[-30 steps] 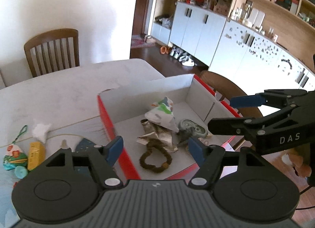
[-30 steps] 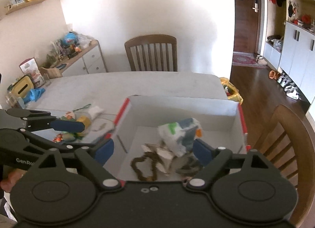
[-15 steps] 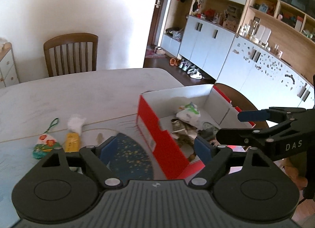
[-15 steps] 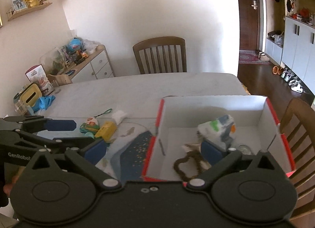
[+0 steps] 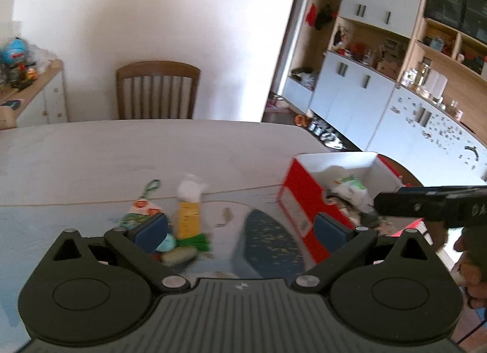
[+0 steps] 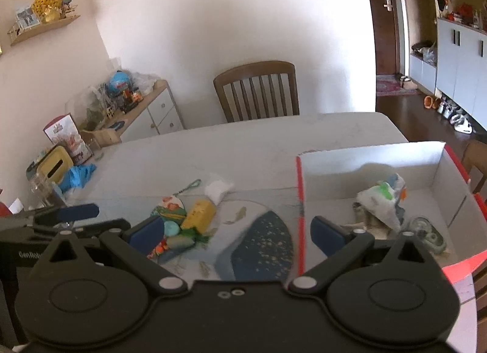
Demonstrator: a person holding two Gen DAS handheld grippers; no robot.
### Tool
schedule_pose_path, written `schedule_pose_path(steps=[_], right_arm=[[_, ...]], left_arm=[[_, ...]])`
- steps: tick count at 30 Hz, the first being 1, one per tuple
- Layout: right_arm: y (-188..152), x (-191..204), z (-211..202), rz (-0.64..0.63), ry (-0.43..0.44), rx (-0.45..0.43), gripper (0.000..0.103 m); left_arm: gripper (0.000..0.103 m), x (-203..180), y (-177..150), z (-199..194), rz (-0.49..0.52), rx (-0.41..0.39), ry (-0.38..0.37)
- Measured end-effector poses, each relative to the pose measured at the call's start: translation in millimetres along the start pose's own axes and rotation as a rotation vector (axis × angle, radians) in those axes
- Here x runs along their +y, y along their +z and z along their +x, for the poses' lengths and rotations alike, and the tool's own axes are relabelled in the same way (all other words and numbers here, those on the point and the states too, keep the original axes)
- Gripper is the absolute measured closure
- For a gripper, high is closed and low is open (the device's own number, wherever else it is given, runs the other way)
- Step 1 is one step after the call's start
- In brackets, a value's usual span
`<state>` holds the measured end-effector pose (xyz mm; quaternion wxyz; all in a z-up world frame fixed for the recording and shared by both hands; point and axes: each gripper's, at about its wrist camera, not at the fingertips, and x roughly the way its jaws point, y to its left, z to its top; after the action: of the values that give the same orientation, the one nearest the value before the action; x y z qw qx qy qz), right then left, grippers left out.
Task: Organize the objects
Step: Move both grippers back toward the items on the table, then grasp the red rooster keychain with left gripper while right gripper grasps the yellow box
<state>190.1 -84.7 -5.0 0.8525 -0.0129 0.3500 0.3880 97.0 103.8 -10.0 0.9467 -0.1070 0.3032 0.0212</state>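
Left wrist view: left gripper (image 5: 240, 228) swung away from red cardboard box (image 5: 299, 197), now over loose pile; box off right fingertip. Jaws wide apart, empty. Right gripper (image 6: 231, 232) likewise spread, holding nothing, shifted left; box wall beside right pad. Yellow block (image 6: 199, 214), white wad (image 6: 217, 190), patterned pouch (image 6: 169, 208) ahead of left pad; crumpled wrapper (image 6: 382, 200) inside box.

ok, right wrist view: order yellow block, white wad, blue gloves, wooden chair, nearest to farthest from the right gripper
1. yellow block: on the table, just beyond the left finger of the right gripper.
2. white wad: right behind the block.
3. blue gloves: far left of the table, by the tissue box.
4. wooden chair: past the table's far edge, at the wall.
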Motion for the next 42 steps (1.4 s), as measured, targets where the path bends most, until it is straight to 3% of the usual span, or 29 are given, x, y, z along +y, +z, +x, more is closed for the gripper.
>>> schedule_pose_path(steps=[6, 17, 32, 42], right_arm=[[3, 22, 21, -0.032, 0.005, 0.033, 0.001], [13, 51, 76, -0.064, -0.056, 0.092, 0.001], [22, 63, 183, -0.035, -0.096, 0.280, 0.004], [20, 68, 233, -0.024, -0.104, 0.383, 0.017]], left_arm=[[0.000, 31, -9, 4, -0.003, 0.013, 0.046], [0.000, 67, -33, 29, 0.049, 0.067, 0.031], [0.000, 107, -60, 86, 0.042, 0.185, 0.066], [0.001, 114, -68, 109, 0.063, 0.194, 0.052]])
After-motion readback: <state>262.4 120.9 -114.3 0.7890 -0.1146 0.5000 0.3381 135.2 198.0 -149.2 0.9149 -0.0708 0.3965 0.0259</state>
